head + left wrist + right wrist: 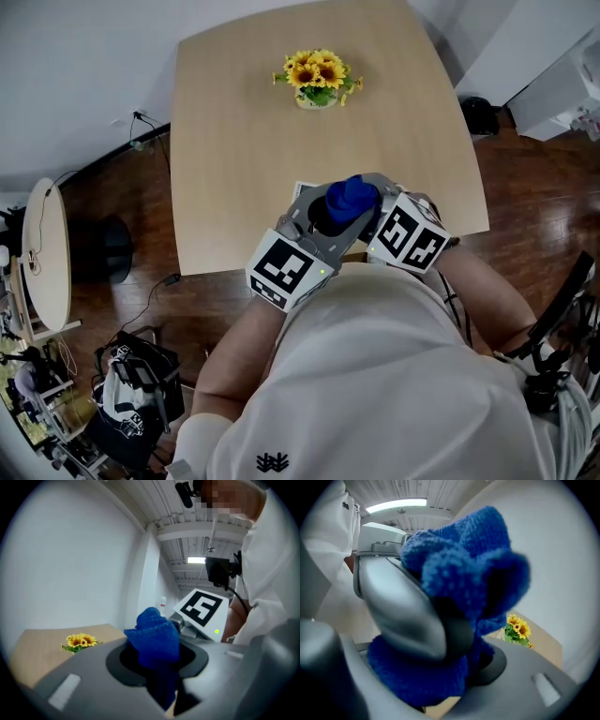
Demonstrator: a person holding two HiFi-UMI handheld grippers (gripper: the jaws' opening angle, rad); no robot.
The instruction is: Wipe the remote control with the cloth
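Observation:
A blue knitted cloth (352, 197) is bunched up just above the near edge of the wooden table (234, 141). My right gripper (373, 212) is shut on the cloth (473, 573). My left gripper (323, 222) meets it from the left, and one of its grey fingers (403, 611) is pressed into the folds. In the left gripper view the cloth (154, 637) stands over that gripper's jaws (164, 688) and hangs down into the narrow gap. Only a dark strip shows under it there. The remote control is hidden by cloth and grippers, and I cannot see what the left jaws hold.
A pot of sunflowers (317, 77) stands at the far middle of the table. A round side table (45, 253) and a black bag (136, 384) stand on the wooden floor at the left. A dark object (480, 114) lies by the far right corner.

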